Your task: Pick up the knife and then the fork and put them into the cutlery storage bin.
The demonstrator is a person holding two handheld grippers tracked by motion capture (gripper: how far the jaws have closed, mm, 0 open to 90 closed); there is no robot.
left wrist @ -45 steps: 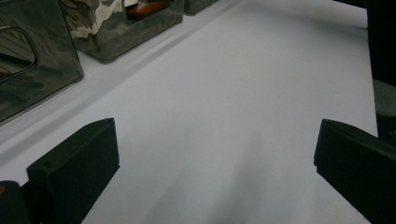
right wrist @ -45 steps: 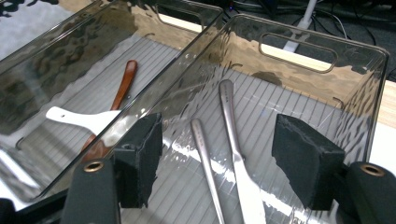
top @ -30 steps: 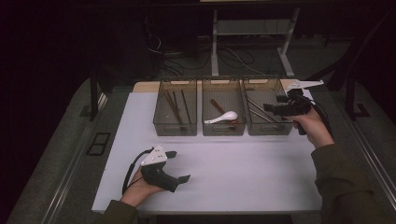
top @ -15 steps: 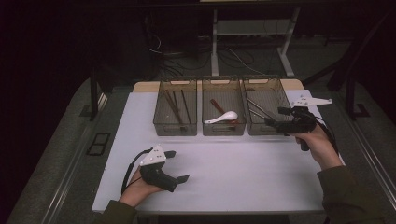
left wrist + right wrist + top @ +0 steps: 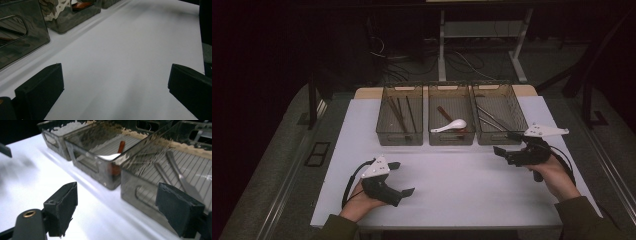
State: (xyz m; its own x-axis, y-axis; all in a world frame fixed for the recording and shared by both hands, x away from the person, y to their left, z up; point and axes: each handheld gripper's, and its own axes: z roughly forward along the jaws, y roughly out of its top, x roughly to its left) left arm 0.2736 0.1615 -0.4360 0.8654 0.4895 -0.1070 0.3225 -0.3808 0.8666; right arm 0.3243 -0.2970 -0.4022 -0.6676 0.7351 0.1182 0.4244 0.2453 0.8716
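Three dark see-through bins stand in a row at the back of the white mat (image 5: pixel 457 185). The left bin (image 5: pixel 398 138) holds dark chopsticks (image 5: pixel 398 112). A white spoon (image 5: pixel 451 125) and a reddish handle (image 5: pixel 121 146) lie in the middle bin (image 5: pixel 451 139). The right bin (image 5: pixel 490 139) holds metal cutlery (image 5: pixel 178 173). My right gripper (image 5: pixel 505 142) hovers just in front of the right bin, pointing left; its jaws have just been opening and nothing is between them (image 5: pixel 120 210). My left gripper (image 5: pixel 402 177) rests open and empty on the mat at the front left (image 5: pixel 115 92).
A desk frame (image 5: pixel 442 45) and loose cables (image 5: pixel 462 62) sit on the dark floor behind the table. Grey table margins (image 5: pixel 282 165) flank the mat on both sides.
My right gripper has drawn back from above the right bin toward the person and sunk a little, now in front of that bin. The left gripper has stayed put.
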